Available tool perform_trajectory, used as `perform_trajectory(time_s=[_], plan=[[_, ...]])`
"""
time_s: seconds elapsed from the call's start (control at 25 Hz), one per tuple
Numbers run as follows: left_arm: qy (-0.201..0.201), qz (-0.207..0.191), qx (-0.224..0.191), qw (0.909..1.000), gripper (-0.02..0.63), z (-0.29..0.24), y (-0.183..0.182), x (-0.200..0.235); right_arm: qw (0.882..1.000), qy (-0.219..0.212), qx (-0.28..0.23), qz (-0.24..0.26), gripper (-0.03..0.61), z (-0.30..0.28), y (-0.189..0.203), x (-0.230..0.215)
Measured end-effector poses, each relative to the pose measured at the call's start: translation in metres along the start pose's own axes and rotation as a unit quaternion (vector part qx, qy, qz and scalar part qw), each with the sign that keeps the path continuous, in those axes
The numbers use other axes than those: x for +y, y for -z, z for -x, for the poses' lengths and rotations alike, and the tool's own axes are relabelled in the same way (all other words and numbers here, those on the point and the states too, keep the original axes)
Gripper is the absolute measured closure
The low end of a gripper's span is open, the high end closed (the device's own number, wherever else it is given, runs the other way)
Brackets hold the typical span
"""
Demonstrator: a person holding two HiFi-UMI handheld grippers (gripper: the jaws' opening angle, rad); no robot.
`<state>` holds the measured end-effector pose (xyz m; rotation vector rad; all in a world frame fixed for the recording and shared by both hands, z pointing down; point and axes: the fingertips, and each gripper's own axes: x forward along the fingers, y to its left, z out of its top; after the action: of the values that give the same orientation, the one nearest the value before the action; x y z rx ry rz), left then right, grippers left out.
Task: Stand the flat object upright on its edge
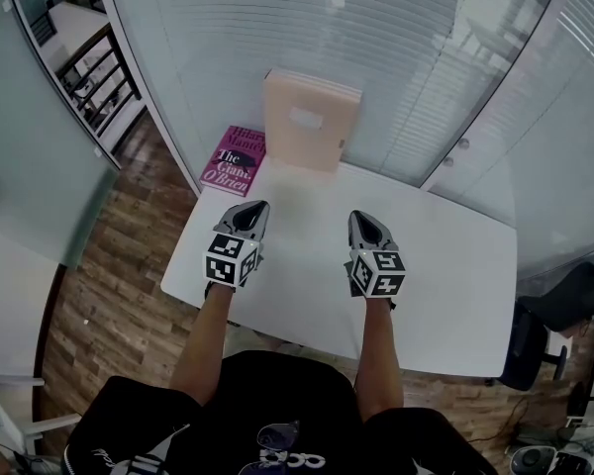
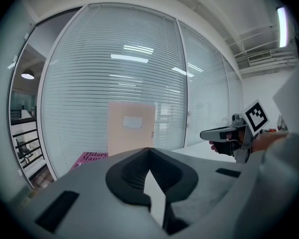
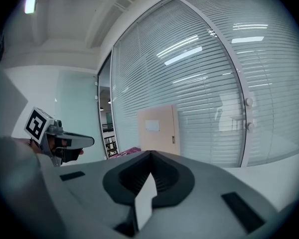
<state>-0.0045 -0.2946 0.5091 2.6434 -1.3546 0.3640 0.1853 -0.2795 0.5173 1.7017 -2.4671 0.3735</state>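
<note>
A flat peach-coloured folder (image 1: 311, 118) with a white label stands upright on its edge at the far side of the white table (image 1: 445, 265), close to the glass wall; it shows too as the folder (image 2: 131, 127) and the folder (image 3: 158, 130). My left gripper (image 1: 256, 209) is shut and empty over the table's near left part. My right gripper (image 1: 358, 218) is shut and empty beside it. Both point toward the folder and stay well short of it. From each gripper view I see the other: the right gripper (image 2: 204, 134) and the left gripper (image 3: 89, 141).
A magenta book (image 1: 234, 157) lies flat at the table's far left corner, just left of the folder. A glass wall with blinds (image 1: 376, 47) runs behind the table. A dark chair (image 1: 535, 344) stands at the right; wooden floor (image 1: 119, 255) lies to the left.
</note>
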Motion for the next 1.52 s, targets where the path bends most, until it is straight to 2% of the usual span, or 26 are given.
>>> perform_trajectory(time_s=[0.56,1.52], plan=[[0.007,0.014,-0.007,0.9999,0.592,-0.015,-0.004,0.002,1.000,-0.001,0.003,0.010,0.555,-0.009,-0.003,-0.007],[0.005,0.028,0.006,0.9996,0.592,-0.028,0.008,-0.001,1.000,-0.004,0.021,0.013,0.555,-0.014,0.012,-0.014]])
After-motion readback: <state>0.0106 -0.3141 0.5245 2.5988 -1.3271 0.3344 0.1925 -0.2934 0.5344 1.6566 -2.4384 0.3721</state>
